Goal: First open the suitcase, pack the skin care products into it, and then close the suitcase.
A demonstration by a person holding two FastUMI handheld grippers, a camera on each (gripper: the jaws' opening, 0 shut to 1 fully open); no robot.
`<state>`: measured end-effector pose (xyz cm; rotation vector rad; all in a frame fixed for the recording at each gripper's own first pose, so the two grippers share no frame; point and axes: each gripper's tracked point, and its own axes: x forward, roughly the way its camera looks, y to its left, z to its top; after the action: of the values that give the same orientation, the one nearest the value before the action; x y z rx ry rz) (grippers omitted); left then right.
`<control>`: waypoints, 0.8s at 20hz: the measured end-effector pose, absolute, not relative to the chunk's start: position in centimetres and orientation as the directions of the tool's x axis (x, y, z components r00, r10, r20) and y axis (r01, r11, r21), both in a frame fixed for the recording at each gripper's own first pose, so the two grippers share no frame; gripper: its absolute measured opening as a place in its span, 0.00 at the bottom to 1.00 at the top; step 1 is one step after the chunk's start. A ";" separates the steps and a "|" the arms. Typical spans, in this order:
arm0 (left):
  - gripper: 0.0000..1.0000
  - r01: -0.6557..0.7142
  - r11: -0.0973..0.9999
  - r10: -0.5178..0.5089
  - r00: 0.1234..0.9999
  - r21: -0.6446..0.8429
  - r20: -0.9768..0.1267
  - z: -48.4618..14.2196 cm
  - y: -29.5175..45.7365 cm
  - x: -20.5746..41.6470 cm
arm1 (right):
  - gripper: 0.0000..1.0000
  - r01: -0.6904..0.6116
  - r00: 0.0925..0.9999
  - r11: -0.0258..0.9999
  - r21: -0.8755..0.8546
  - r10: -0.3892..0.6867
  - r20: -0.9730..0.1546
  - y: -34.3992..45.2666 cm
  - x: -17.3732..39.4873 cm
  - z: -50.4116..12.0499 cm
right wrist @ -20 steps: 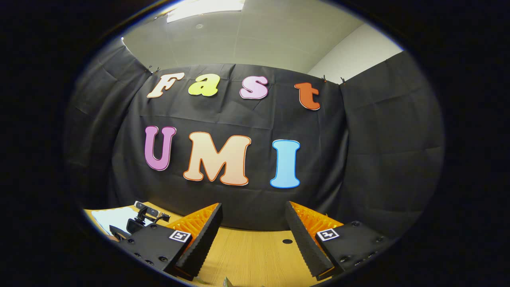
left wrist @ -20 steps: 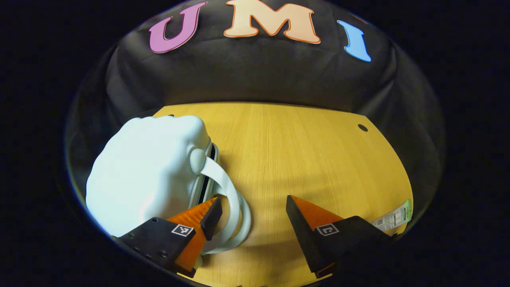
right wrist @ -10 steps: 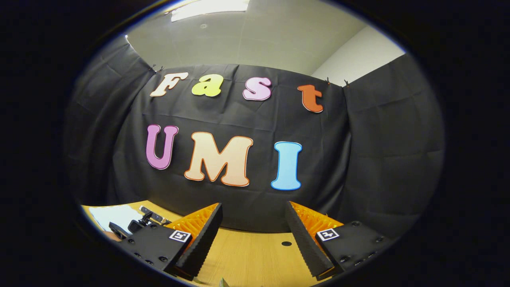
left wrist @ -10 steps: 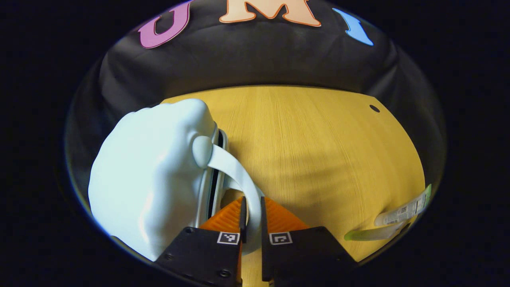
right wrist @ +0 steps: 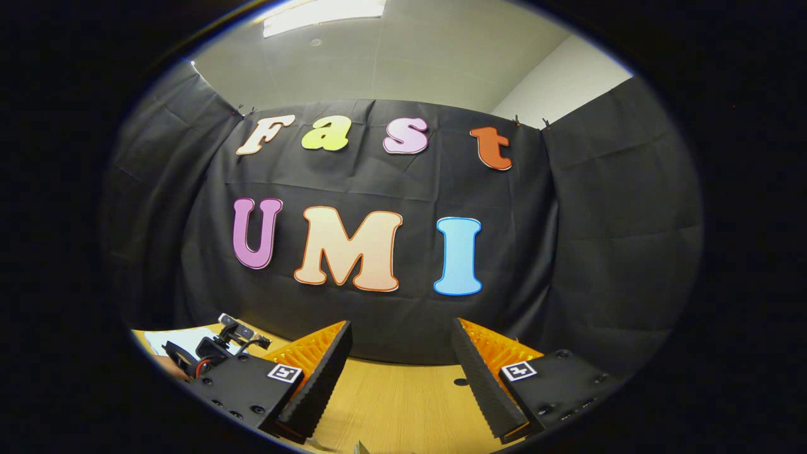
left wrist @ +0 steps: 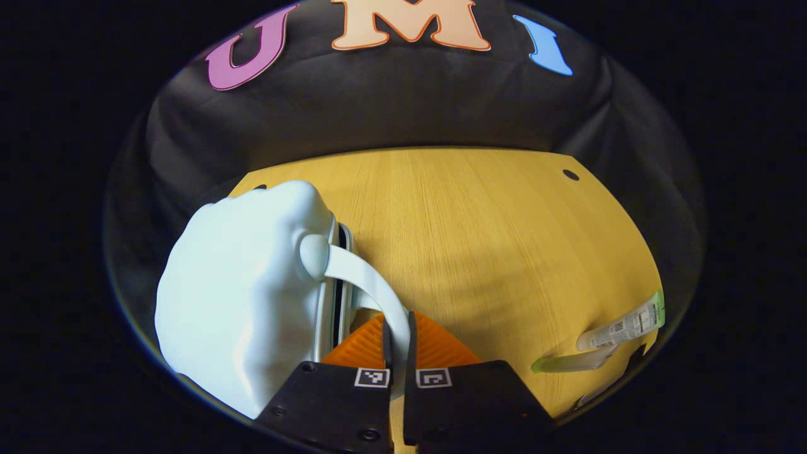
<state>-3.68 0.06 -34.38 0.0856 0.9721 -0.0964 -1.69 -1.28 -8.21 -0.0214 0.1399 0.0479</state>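
Note:
A pale blue hard-shell suitcase (left wrist: 243,296) lies on the wooden table (left wrist: 479,239) at the left of the left gripper view, its lid seam showing a narrow dark gap. A curved pale handle (left wrist: 372,290) arcs from its side. My left gripper (left wrist: 397,331) is shut on that handle, one finger on each side of the strap. A tube of skin care product (left wrist: 621,328) with a green cap lies at the table's right edge, beside a second greenish tube (left wrist: 567,364). In the right gripper view my right gripper (right wrist: 401,359) stands open above the table with nothing between its fingers.
The black cloth wall (left wrist: 403,107) closes off the far side of the table. A small round hole (left wrist: 570,174) sits in the tabletop at the far right. In the right gripper view the left gripper's camera and cables (right wrist: 214,347) show low at the left, over the suitcase.
My left gripper closed from open onto the suitcase handle, then shifted slightly with it. The right gripper has stayed open and nearly still.

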 end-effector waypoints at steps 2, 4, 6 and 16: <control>0.00 0.115 0.993 -0.065 0.577 0.002 -0.814 -33.3 0.3 -3.3 | 1.00 -0.054 0.989 0.998 -0.008 0.053 -0.138 -0.9 -1.5 -8.3; 0.00 0.109 0.994 -0.081 0.585 -0.020 -0.807 -31.9 0.8 -2.7 | 1.00 -0.065 0.989 0.998 -0.004 0.064 -0.135 -0.4 -1.5 -8.3; 0.00 0.115 0.993 -0.084 0.596 -0.018 -0.799 -30.3 0.9 -2.6 | 0.98 -0.076 0.989 0.997 -0.006 0.074 -0.131 0.1 -1.5 -8.3; 0.00 0.111 0.992 -0.117 0.651 -0.058 -0.750 -22.3 4.7 -1.8 | 0.98 -0.070 0.990 0.997 0.011 0.071 -0.123 0.3 -0.7 -8.6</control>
<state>-1.75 4.67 -22.30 -0.0072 0.8525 -0.1294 -0.72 0.31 -8.62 0.0068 0.1240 0.0711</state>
